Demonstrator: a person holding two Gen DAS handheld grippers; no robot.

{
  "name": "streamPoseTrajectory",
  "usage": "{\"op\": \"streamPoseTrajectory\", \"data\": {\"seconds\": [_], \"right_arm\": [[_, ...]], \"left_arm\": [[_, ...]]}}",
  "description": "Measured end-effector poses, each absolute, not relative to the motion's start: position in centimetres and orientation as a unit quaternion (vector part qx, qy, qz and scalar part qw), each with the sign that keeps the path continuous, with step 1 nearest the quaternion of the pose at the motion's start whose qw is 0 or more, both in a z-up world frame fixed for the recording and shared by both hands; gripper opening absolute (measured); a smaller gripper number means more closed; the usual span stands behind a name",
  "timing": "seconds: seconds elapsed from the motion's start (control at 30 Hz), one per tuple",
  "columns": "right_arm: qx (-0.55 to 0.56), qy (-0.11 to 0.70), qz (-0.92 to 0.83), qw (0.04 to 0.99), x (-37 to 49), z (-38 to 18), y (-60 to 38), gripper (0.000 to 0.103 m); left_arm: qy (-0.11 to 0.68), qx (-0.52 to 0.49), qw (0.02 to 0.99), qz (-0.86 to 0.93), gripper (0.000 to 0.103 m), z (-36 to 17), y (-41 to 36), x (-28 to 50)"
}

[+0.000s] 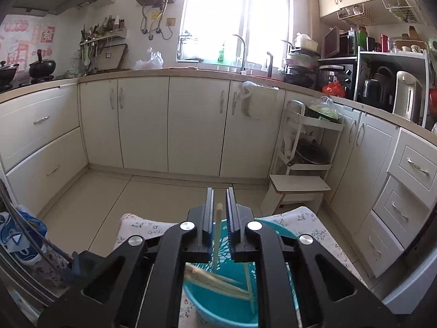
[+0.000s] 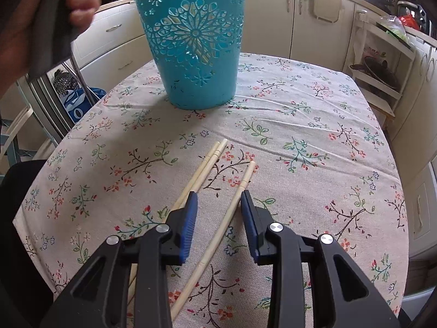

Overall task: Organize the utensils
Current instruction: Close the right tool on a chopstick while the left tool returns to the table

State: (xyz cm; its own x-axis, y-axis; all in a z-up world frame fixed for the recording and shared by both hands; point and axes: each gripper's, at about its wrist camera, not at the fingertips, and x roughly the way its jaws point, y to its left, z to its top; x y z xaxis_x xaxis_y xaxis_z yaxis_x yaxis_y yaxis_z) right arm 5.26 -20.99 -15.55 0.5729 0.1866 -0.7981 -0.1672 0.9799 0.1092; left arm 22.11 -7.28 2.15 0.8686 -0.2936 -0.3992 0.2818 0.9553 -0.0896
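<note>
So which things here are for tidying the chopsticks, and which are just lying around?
For the job:
blue bucket
single chopstick on the table
chopstick pair
upright chopstick between the left gripper fingers
right gripper

Just around:
tablecloth
step stool
kettle

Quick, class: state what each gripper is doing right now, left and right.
Left gripper: open, a chopstick loose between its fingers, above the blue basket.
Right gripper: open, straddling a single chopstick on the table.

One teal basket (image 2: pixel 195 46), three chopsticks (image 2: pixel 210 161) on the tablecloth (image 2: pixel 314 125), perhaps several more inside.
</note>
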Motion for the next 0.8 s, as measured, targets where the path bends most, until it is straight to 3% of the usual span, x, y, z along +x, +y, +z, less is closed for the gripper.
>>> {"op": "streamPoseTrajectory", "data": {"seconds": [0.03,0.1,0.3,0.47,0.63,0.67,0.77,0.8], "right_arm": [[0.020,0.452,0.102,0.886,5.3,-15.5,-21.2,0.033],[0.039,0.452,0.106,0.885,5.4,-15.5,-21.7,0.033],[0.076,0.452,0.105,0.883,5.5,-15.6,-22.5,0.025],[0.066,0.452,0.086,0.885,5.4,-15.6,-22.5,0.009],[0.074,0.460,0.096,0.880,5.1,-15.3,-22.6,0.008],[0.063,0.462,0.091,0.880,5.2,-15.2,-22.3,0.009],[0.030,0.467,0.084,0.880,5.3,-15.0,-21.1,0.030],[0.016,0.470,0.081,0.879,5.4,-15.0,-20.6,0.032]], "left_arm": [[0.207,-0.015,0.967,-0.147,0.023,2.2,-6.7,21.4],[0.202,-0.016,0.970,-0.134,0.052,2.2,-5.1,19.2],[0.259,-0.022,0.958,-0.120,0.078,-2.8,-1.0,13.9],[0.365,-0.053,0.922,-0.116,0.079,-10.2,0.7,13.0],[0.395,-0.050,0.910,-0.120,0.082,-13.5,0.5,12.8],[0.394,-0.045,0.910,-0.121,0.083,-13.7,0.4,12.7],[0.400,-0.044,0.906,-0.129,0.084,-13.9,-0.2,12.8],[0.400,-0.048,0.906,-0.131,0.085,-13.9,-0.1,12.8]]}}
